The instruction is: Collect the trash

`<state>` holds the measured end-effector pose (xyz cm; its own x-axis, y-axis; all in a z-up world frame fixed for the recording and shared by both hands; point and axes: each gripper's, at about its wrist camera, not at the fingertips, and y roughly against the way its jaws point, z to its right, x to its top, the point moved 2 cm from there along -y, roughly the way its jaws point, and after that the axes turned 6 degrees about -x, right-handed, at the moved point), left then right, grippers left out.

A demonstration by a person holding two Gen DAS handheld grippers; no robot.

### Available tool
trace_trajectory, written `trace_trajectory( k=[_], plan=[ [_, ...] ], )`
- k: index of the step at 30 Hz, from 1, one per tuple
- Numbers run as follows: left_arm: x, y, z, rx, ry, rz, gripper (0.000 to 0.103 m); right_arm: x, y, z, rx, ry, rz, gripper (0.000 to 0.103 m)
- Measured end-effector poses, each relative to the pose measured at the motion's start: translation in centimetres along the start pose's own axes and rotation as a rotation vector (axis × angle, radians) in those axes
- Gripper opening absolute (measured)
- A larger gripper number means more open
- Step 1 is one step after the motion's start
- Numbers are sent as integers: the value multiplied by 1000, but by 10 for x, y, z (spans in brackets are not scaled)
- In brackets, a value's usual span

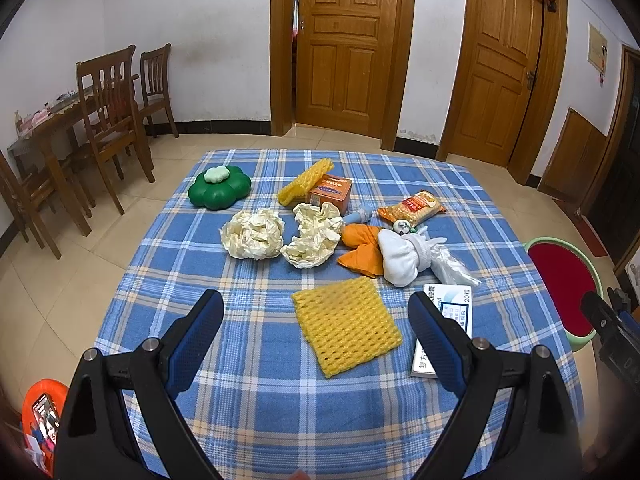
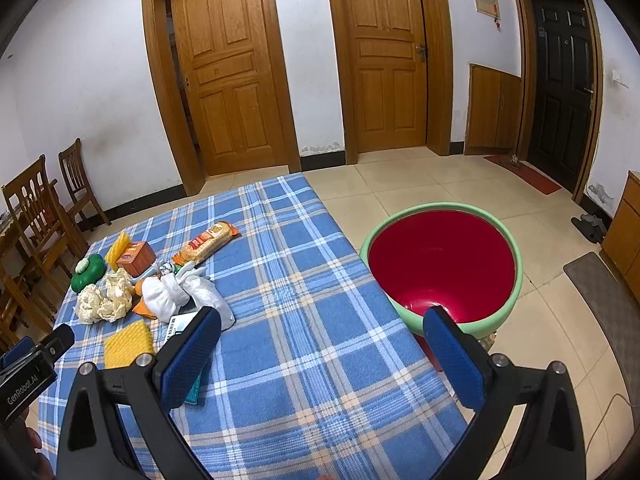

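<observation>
A: left gripper (image 1: 316, 316) wide open, empty, over yellow foam net (image 1: 346, 330) on plaid table (image 1: 256, 400)

B: right gripper (image 2: 322, 338) same, gaping; green bin (image 2: 440, 268) beside table, red inside, empty
</observation>
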<state>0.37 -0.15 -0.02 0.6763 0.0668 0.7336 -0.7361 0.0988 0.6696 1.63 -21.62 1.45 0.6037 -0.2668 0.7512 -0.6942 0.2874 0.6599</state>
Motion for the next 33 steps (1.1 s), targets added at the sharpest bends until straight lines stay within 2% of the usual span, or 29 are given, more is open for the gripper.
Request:
trace_trajectory(
  k=[33],
  plan=[
    [-4,-2,-4,-2,5,2,93,-2,-2,0,1,1,-6,103]
  ],
)
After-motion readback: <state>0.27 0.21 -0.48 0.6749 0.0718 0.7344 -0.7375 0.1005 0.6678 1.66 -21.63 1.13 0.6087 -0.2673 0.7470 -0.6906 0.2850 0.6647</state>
